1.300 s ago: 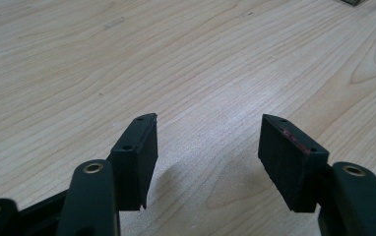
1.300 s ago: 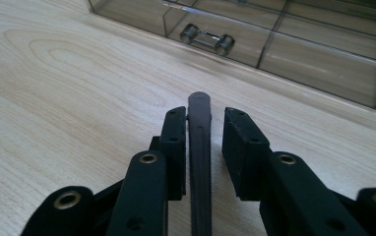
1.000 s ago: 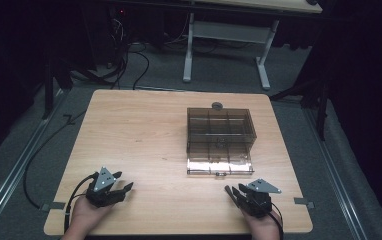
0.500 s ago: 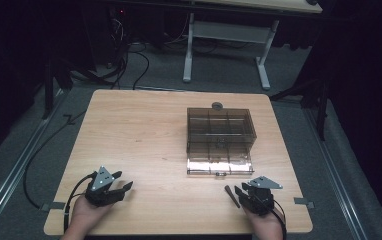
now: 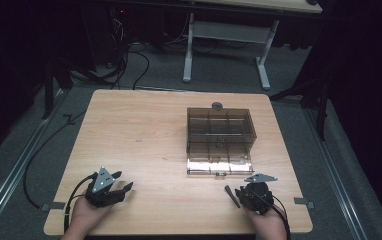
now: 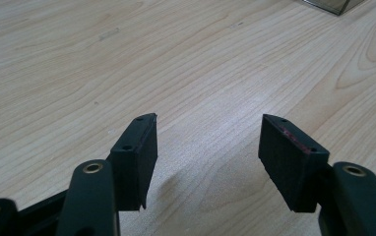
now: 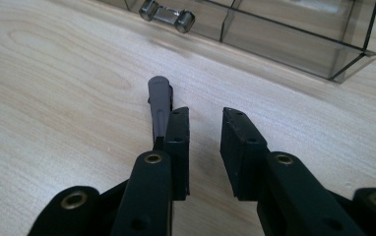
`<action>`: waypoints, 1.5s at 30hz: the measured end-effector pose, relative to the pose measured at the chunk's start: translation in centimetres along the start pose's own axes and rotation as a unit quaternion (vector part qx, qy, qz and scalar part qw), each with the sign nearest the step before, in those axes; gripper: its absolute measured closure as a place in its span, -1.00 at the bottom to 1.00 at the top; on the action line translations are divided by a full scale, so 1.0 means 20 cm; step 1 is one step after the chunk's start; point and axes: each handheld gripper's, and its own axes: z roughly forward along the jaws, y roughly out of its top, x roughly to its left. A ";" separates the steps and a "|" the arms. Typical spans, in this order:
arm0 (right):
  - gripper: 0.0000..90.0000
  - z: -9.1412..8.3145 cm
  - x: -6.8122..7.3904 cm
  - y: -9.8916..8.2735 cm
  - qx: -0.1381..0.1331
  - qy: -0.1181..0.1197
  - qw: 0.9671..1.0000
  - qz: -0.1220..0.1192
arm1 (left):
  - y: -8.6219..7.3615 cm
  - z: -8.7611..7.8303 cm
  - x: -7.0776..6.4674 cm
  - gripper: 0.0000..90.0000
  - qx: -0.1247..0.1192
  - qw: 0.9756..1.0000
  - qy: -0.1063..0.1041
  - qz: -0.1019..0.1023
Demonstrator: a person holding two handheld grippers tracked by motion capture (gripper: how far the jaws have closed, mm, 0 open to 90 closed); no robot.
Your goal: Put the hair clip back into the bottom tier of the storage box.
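Two grippers low at our end of the table, one clear box (image 5: 220,141) in front of them.
We see its grid of compartments but can't tell what's inside. Our left gripper (image 6: 208,142) sits wide over bare wood. Our right gripper (image 7: 204,129) has just been closing, nothing between the jaws; a grey peg (image 7: 159,101) lies just beside its left jaw, near the box latch (image 7: 167,14).

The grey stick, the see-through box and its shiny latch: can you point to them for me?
grey stick (image 7: 158,98): right gripper view, on its rounded upper shaft.
see-through box (image 5: 220,131): high view, on its lid's middle.
shiny latch (image 7: 167,14): right gripper view, on its metal bar.
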 end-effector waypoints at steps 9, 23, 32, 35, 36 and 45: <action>0.62 0.00 -0.02 0.05 0.044 0.014 0.999 0.005 | 0.00 0.00 0.00 -0.11 -0.002 1.000 -0.003 0.001; 0.54 0.02 0.00 0.11 0.135 0.022 0.990 -0.036 | 0.00 0.00 0.00 -0.11 0.004 1.000 -0.004 0.006; 0.54 0.03 -0.02 0.14 0.183 0.035 0.982 -0.041 | 0.00 0.00 0.00 -0.13 -0.001 1.000 -0.008 0.006; 0.53 0.03 -0.02 0.15 0.200 0.042 0.978 -0.046 | 0.00 0.00 0.00 -0.13 0.003 1.000 -0.009 0.003; 0.52 0.04 -0.01 0.17 0.207 0.043 0.976 -0.050 | 0.00 0.00 0.00 -0.13 0.002 1.000 -0.009 0.003; 0.48 0.06 0.01 0.22 0.229 0.044 0.970 -0.063 | 0.00 0.00 -0.01 -0.13 0.002 1.000 -0.010 0.010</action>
